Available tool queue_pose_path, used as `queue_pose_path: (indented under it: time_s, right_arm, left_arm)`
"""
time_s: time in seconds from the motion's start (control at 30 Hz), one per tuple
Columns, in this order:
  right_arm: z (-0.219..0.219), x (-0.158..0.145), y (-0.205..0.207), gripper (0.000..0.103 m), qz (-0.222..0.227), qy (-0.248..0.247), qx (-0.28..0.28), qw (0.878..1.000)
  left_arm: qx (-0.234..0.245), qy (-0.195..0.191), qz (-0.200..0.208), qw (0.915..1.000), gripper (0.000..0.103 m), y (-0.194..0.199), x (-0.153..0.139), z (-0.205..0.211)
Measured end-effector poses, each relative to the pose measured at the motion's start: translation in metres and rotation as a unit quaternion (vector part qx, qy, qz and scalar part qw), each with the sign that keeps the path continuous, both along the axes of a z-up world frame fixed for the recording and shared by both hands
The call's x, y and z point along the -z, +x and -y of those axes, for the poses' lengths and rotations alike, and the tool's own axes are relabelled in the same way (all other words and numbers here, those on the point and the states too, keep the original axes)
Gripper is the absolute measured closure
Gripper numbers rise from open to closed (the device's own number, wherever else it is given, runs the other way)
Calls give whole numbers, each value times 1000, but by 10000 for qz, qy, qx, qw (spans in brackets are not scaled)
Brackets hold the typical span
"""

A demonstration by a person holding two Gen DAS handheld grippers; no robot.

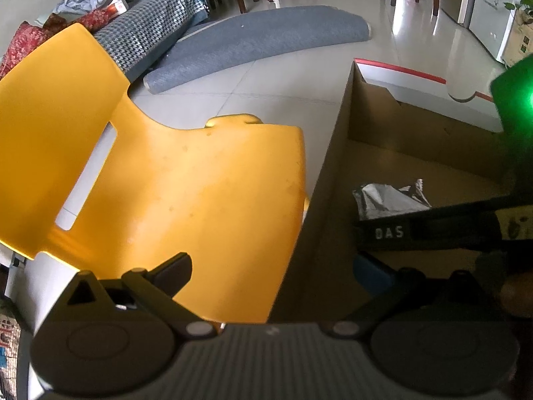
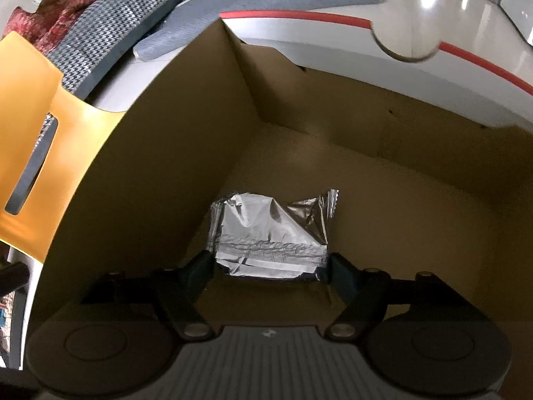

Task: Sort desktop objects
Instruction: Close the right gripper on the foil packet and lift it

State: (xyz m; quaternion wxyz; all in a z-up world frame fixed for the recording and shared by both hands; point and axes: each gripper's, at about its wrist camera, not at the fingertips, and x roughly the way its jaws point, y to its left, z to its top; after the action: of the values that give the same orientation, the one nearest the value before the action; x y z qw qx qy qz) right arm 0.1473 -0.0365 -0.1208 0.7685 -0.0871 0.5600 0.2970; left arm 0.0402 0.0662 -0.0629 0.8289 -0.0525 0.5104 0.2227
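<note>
A crumpled silver foil packet (image 2: 269,236) is lying on the floor of an open cardboard box (image 2: 160,153), in the lower middle of the right wrist view. The right gripper (image 2: 270,268) is pressing both pads against its near edge, jaws about half open. The left gripper (image 1: 283,266) is straddling the box's wall, jaws wide and empty. A yellow chair (image 1: 186,196) is standing at left, and a grey mat (image 1: 260,40) is lying on the pale tiled floor (image 1: 299,76) above.

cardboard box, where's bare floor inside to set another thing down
Bare bottom of the cardboard box runs behind and right of the silver foil packet, up to the far wall. Crowded at the near left wall, where the right gripper flanks the packet.
</note>
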Motion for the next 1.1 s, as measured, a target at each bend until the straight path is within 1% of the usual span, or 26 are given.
queue_pose_path:
  time_s: [0.2, 0.27, 0.57, 0.67, 0.73, 0.77, 0.87, 1.0, 1.1]
  right_arm:
    - [9, -3, -4, 29, 17, -155, -16, 9999]
    - [5, -2, -6, 29, 15, -184, -22, 9998]
    - [24, -2, -13, 29, -147, -282, -4, 9995]
    - [28, -2, -15, 29, -165, -309, -35, 9994]
    - [29, -3, -16, 29, -181, -339, -85, 9992]
    - [29, -3, -16, 28, -187, -343, -92, 9992]
    - [30, -3, -13, 25, -248, -309, -53, 9992]
    - [26, -2, -9, 19, -295, -278, -4, 9992]
    - [20, -1, -10, 17, -254, -273, -94, 9993]
  left_arm:
    - [130, 2, 32, 9999, 0, -4, -2, 4]
    - [173, 6, 34, 9998, 0, -5, -1, 6]
    - [353, 100, -38, 9993, 0, -6, 2, 12]
    - [544, 47, -73, 9985, 0, -6, 2, 17]
    - [776, -64, -150, 9969, 0, -7, 6, 23]
    - [865, -8, -187, 9961, 0, -7, 7, 27]
    - [1068, 224, -260, 9937, 0, -7, 10, 35]
    - [1033, 226, -266, 9940, 0, -4, 12, 34]
    - [1025, 296, -298, 9938, 0, -3, 13, 35]
